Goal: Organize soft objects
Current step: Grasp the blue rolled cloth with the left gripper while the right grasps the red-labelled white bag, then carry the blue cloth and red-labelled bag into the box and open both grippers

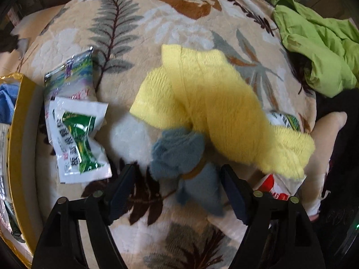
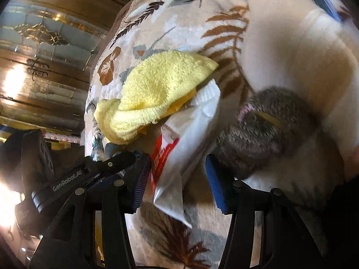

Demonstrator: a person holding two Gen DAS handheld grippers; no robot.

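Two grippers: left gripper point(image 1: 178, 192) apart, blue-grey sock point(image 1: 179, 154) between at 12 o'clock; right gripper point(image 2: 177, 179) apart around white packet point(image 2: 179, 163), untouched.

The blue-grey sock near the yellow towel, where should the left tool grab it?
Probably at the bunched cuff end of the blue-grey sock, coming straight down from above. That end is puffed up off the leaf-print blanket, while the rest lies flat. The left tool already hangs open astride it. The yellow towel touches the cuff, so keep just below that edge.

Yellow towel point(image 2: 157, 89) over white packet point(image 2: 190, 139), packet between open tool point(image 2: 177, 179) pads
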